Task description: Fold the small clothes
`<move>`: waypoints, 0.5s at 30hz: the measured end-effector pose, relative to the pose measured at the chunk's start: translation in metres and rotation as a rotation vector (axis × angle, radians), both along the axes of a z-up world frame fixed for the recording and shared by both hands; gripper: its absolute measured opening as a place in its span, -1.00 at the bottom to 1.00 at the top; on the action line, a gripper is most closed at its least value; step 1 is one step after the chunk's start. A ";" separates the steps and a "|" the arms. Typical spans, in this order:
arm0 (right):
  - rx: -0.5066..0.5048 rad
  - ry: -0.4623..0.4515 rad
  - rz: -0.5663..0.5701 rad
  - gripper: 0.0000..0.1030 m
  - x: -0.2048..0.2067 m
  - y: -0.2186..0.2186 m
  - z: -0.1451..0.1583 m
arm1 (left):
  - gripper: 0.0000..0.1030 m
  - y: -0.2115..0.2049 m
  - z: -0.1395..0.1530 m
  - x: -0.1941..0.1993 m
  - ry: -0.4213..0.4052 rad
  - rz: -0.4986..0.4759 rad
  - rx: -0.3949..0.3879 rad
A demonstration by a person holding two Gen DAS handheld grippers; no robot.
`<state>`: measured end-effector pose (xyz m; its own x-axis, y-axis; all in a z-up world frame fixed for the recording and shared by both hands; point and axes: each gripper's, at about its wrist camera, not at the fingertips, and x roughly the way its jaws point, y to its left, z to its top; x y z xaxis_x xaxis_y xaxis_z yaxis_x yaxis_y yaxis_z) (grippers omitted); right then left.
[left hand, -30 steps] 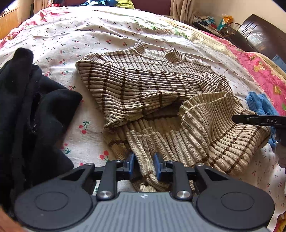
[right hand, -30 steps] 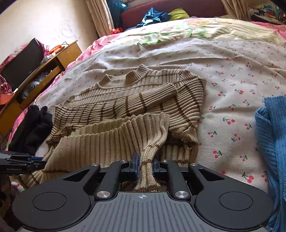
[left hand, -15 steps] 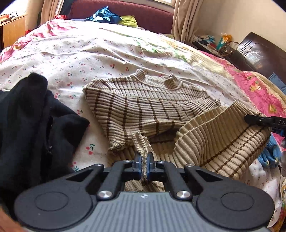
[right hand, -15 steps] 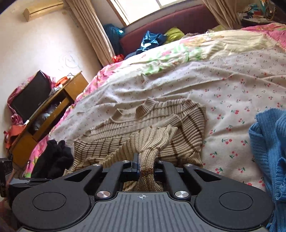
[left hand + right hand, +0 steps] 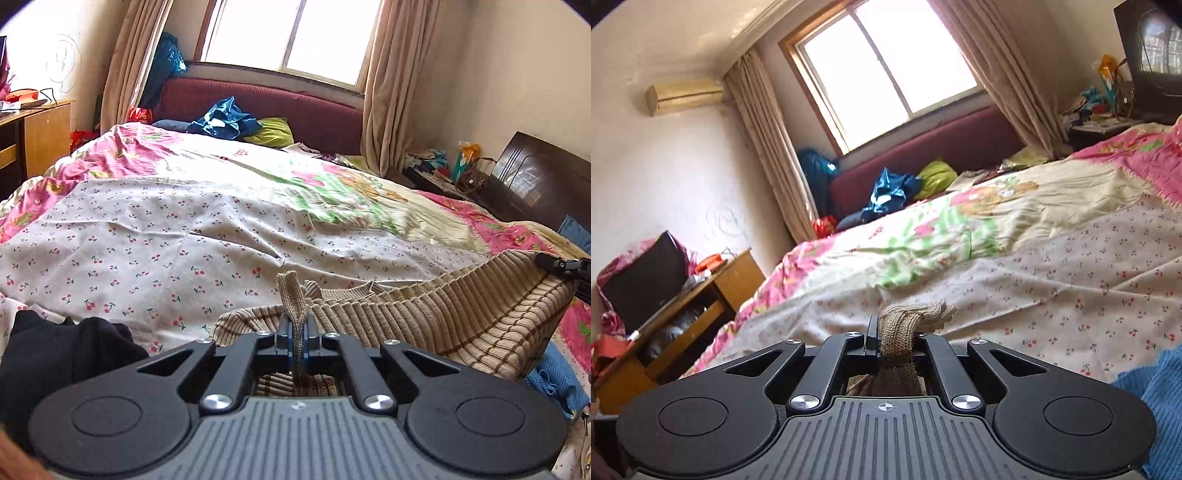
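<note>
Right now, both hand-held grippers are pinching the beige striped sweater (image 5: 461, 325), which is hanging lifted above the bed (image 5: 221, 229). The left hand-held gripper (image 5: 297, 338) is standing with its jaws nearly closed on a thin fold of ribbed knit that is poking up between the fingertips. From there the sweater's edge is stretching to the right in the left wrist view, rising toward the right hand-held gripper (image 5: 565, 266), whose dark tip is showing at the far edge, touching the fabric's upper corner. Brown stripes are running across the draped knit, and part of the garment is lying on the bed beneath the lifted edge.

In the right wrist view, the right hand-held gripper (image 5: 897, 343) is clamping a thicker bunch of the same sweater (image 5: 905, 325), with the jaws held a little apart by the bundled knit.

A black garment (image 5: 55, 354) is lying on the bed at the left, just beside the left hand-held gripper's body. A blue knitted garment (image 5: 1156, 398) is lying at the right edge, near the right hand-held gripper. The cherry-print bed cover (image 5: 1071, 288) is spreading out ahead toward a maroon headboard (image 5: 258, 107) under a bright window (image 5: 295, 37). A wooden desk (image 5: 701, 306) is standing beside the bed.
</note>
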<state>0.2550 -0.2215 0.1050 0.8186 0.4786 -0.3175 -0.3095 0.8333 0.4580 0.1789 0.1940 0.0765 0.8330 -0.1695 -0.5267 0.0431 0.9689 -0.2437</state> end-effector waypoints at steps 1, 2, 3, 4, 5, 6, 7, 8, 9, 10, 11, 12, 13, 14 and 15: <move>0.009 -0.016 0.002 -0.92 -0.002 0.000 0.002 | -0.64 0.000 -0.002 0.005 -0.001 -0.003 0.013; 0.013 -0.041 0.009 -0.92 -0.002 0.001 0.002 | -0.64 0.001 -0.006 0.014 0.007 0.003 0.020; 0.003 -0.051 0.001 -0.92 0.001 0.003 0.000 | -0.64 0.003 -0.011 0.025 0.017 0.015 0.019; -0.013 -0.027 -0.027 -0.92 0.012 0.007 -0.007 | -0.64 0.004 -0.016 0.035 0.020 0.029 0.023; -0.012 0.002 -0.048 -0.92 0.024 0.009 -0.014 | -0.64 0.006 -0.022 0.045 0.024 0.048 0.036; -0.021 0.019 -0.075 -0.92 0.035 0.011 -0.023 | -0.64 0.007 -0.027 0.054 0.031 0.062 0.045; -0.046 0.027 -0.105 -0.92 0.044 0.014 -0.030 | -0.64 0.009 -0.033 0.064 0.040 0.075 0.060; -0.069 0.039 -0.135 -0.92 0.054 0.016 -0.038 | -0.64 0.010 -0.038 0.071 0.048 0.082 0.071; -0.076 0.057 -0.154 -0.92 0.062 0.016 -0.045 | -0.64 0.011 -0.043 0.079 0.057 0.086 0.080; -0.080 0.072 -0.168 -0.93 0.068 0.016 -0.051 | -0.64 0.011 -0.048 0.087 0.068 0.085 0.097; -0.094 0.077 -0.183 -0.93 0.074 0.017 -0.056 | -0.64 0.009 -0.056 0.094 0.085 0.087 0.128; -0.120 0.076 -0.193 -0.93 0.080 0.020 -0.062 | -0.64 0.008 -0.064 0.100 0.105 0.088 0.150; -0.144 0.091 -0.198 -0.93 0.086 0.023 -0.068 | -0.63 0.006 -0.075 0.105 0.131 0.086 0.174; -0.171 0.116 -0.198 -0.93 0.093 0.027 -0.078 | -0.63 0.005 -0.088 0.110 0.162 0.088 0.200; -0.208 0.136 -0.194 -0.93 0.097 0.033 -0.088 | -0.63 0.005 -0.098 0.112 0.185 0.093 0.202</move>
<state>0.3522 -0.1886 0.0174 0.8315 0.2313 -0.5051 -0.0833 0.9508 0.2983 0.2905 0.1986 -0.0214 0.7266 0.0270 -0.6865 -0.0759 0.9963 -0.0411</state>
